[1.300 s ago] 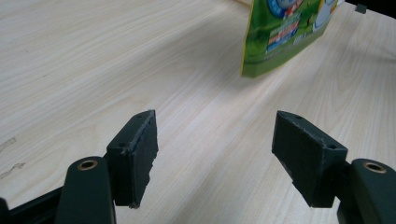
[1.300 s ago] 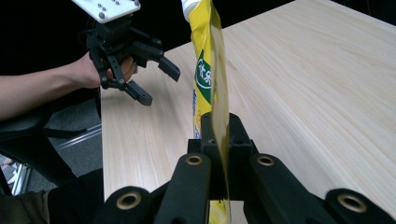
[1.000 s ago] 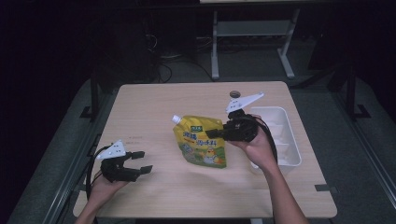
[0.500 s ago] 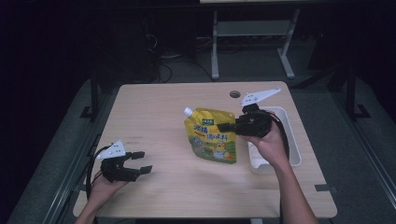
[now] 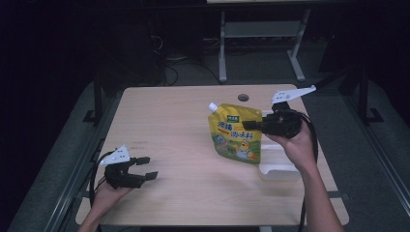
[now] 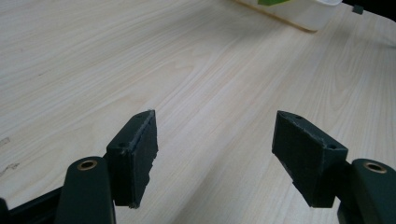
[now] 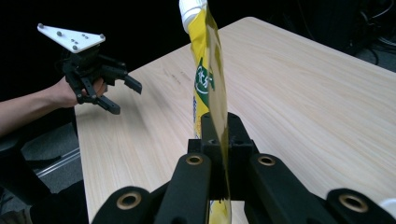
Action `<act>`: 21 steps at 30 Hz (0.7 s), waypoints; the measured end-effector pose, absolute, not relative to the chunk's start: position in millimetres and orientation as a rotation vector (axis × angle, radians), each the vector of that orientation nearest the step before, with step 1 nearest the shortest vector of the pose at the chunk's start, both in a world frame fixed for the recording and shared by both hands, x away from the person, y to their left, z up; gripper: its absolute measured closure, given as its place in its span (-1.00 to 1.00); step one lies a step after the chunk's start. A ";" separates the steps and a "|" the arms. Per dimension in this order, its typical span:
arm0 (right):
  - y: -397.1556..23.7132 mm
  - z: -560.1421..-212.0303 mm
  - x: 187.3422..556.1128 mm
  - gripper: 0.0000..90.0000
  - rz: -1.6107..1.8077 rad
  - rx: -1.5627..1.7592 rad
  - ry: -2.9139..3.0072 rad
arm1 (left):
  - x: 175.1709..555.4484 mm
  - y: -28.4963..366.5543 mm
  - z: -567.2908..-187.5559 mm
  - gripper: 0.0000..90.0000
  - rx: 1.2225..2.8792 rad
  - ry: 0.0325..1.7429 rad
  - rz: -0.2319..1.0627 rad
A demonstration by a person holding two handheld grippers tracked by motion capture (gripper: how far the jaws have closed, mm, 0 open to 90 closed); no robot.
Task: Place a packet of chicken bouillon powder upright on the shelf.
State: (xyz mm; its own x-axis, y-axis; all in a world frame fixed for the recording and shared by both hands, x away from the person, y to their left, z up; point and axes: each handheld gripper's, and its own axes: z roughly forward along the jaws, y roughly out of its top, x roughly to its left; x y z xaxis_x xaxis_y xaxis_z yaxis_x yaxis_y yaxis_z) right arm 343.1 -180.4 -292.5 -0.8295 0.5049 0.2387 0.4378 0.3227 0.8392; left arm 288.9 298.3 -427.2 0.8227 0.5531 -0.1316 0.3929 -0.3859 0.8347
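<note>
Pouch [image 5: 236, 137] held clear of worktop [image 5: 179, 125], clamped at side edge by right hand-held gripper [image 5: 258, 125]. Long axis near upright, spout [image 5: 212, 106] uppermost, lower end hanging just above white tray [image 5: 278, 170]. Left hand-held gripper [image 5: 145, 167] rested at near left corner, jaws spread, nothing held, well apart from pouch. Pouch lies to its right and farther away; right hand nearer.

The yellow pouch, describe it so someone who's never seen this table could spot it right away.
On the light wooden table, look toward its right side, beside the white plastic tray. There the right tool is shut on a glossy yellow stand-up pouch, held up off the table. It is the one brightly printed thing, with a white screw cap at its top corner.
</note>
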 end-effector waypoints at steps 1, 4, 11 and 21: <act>-186.2 -291.5 342.4 0.98 1.551 0.901 2.490 | 289.0 298.5 -427.4 -0.32 2.025 0.698 0.208; -191.4 -291.0 341.7 0.98 1.551 0.914 2.482 | 288.9 298.8 -427.6 -0.32 2.023 0.703 0.206; -211.4 -289.4 338.4 0.98 1.531 0.958 2.451 | 289.4 299.4 -428.3 -0.32 2.018 0.708 0.205; -235.7 -286.7 332.8 0.98 1.521 1.008 2.406 | 289.9 300.2 -428.4 -0.32 2.018 0.713 0.205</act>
State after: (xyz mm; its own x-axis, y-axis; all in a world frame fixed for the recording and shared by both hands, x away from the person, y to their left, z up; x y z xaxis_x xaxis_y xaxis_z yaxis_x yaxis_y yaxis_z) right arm 332.8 -235.7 -286.7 -0.7707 0.5911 0.2379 0.4686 0.2729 0.8402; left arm 289.9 300.2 -428.4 0.8159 0.5612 -0.1394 0.4019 -0.3770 0.8345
